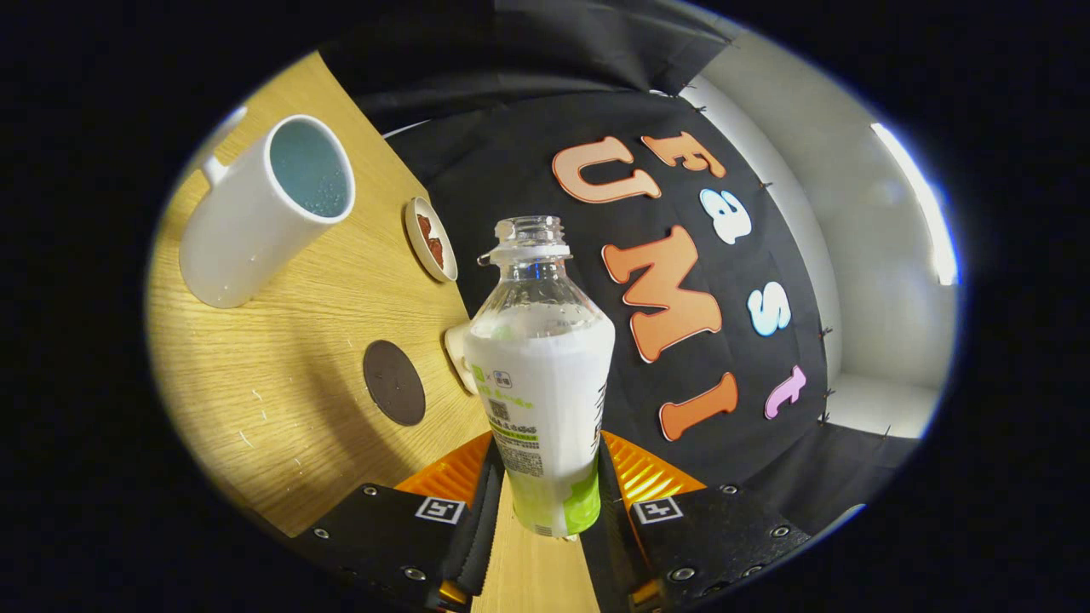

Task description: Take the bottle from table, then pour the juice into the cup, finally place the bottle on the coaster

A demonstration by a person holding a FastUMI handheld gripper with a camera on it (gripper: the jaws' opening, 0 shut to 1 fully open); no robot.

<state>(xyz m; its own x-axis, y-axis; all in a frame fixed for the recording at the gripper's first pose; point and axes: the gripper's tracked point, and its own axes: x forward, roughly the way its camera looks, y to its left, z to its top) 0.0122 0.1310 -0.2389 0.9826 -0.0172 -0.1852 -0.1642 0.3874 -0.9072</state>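
I have the bottle (pixel 545 375) clamped between both fingers of my claw (pixel 545 502), uncapped and lifted clear of the desk (pixel 281 409). The coaster (pixel 394 382) lies just beside it on the wood. Beyond sit a small dish (pixel 430 239) and the cup (pixel 264 209).

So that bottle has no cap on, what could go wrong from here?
1. The tool grips the open clear plastic bottle with the white label low on its body. With the neck open, any sharp tilt could spill juice onto the wooden table.
2. The white ceramic mug stands well off from the bottle; a pour begun too early would miss it.
3. The dark round coaster is small, so the bottle could land off-centre.
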